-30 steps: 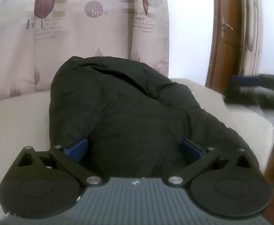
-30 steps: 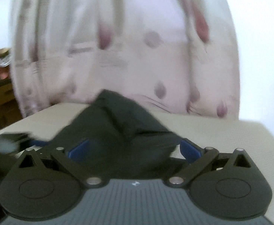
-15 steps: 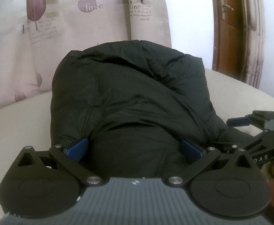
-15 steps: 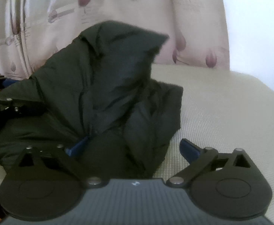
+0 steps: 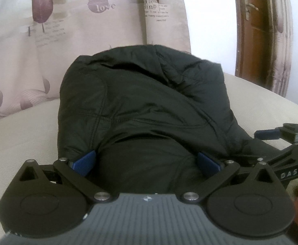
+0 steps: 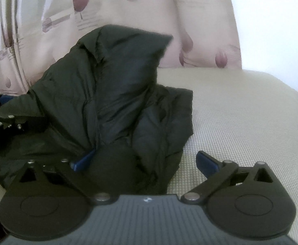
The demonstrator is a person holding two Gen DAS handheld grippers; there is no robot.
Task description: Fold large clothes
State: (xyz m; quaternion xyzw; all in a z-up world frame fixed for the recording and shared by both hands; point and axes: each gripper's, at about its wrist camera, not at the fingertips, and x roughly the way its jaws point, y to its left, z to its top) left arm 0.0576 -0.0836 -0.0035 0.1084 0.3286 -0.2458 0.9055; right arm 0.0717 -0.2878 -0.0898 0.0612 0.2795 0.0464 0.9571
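Presently catalogued, one moment, two wrist views.

Item 1: black padded jacket (image 5: 144,110), bunched in a mound on a cream textured cushion surface (image 5: 22,134). From the right wrist view the jacket (image 6: 108,102) fills the 9 to 12 o'clock portion of the frame, one flap raised in a peak toward 12 o'clock, a lower fold spread toward 3 o'clock over the cushion surface (image 6: 240,112).

Item 2: left tool (image 5: 146,161). Blue fingers (image 5: 83,162) stand wide apart, with a bulge of jacket fabric lying between them. Whether the pads press the fabric cannot be told.

Item 3: right tool (image 6: 144,161). Wide; its left finger (image 6: 82,160) is half buried under jacket fabric, its right finger lies bare over the cushion, apart from the cloth. In the left wrist view this tool (image 5: 279,132) shows at 3 o'clock, just beside the jacket's edge.

Item 4: the left tool also appears in the right wrist view (image 6: 4,120) at 9 o'clock, against the jacket.

Item 5: curtain (image 5: 77,30), pale with plum leaf prints and the word "love", hanging behind the cushion at 12 o'clock.

Item 6: brown wooden door (image 5: 248,30) with a metal handle, at 2 o'clock.
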